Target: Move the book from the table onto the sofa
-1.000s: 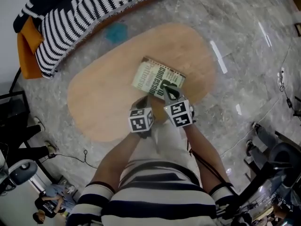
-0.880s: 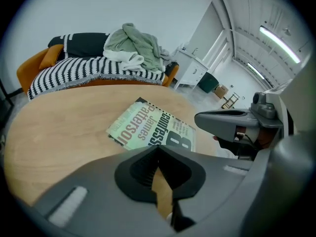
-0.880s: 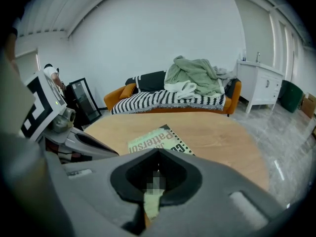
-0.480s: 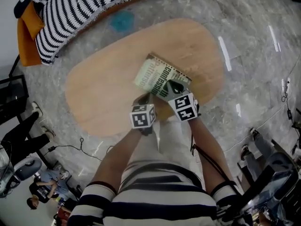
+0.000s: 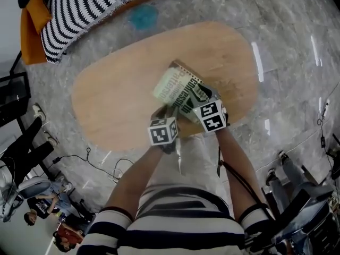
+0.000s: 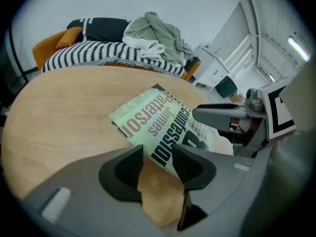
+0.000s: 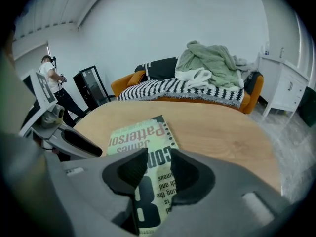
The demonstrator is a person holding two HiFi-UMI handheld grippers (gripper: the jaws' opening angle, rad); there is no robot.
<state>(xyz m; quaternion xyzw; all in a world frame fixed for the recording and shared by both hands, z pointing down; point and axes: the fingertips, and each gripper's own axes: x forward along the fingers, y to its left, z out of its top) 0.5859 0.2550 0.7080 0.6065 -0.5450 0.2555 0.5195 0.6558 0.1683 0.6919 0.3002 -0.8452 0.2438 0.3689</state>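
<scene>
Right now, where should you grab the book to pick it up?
Probably its near edge, coming from the person's side. The book lies flat on the table, so only its thin edges offer a pinch, and that one is closest. The left gripper and right gripper have just been opening their jaws there, gripping nothing yet.

This looks like a living room set up inside a studio or a lab. An orange sofa (image 7: pixel 124 87) stands by a plain white wall (image 7: pixel 163 28). On it lie a black-and-white striped blanket (image 7: pixel 177 90) and a heap of grey-green and white clothes (image 7: pixel 207 60). In front of it stands an oval table of light wood (image 5: pixel 117 94) on a wide, polished grey marble floor (image 5: pixel 287 31). A white cabinet (image 7: pixel 284 83) stands to one side. Thin black cables (image 5: pixel 106 161) run across the floor, and people (image 5: pixel 40 206) stand at the edge of the room, near a black framed stand (image 7: pixel 91 85).
</scene>
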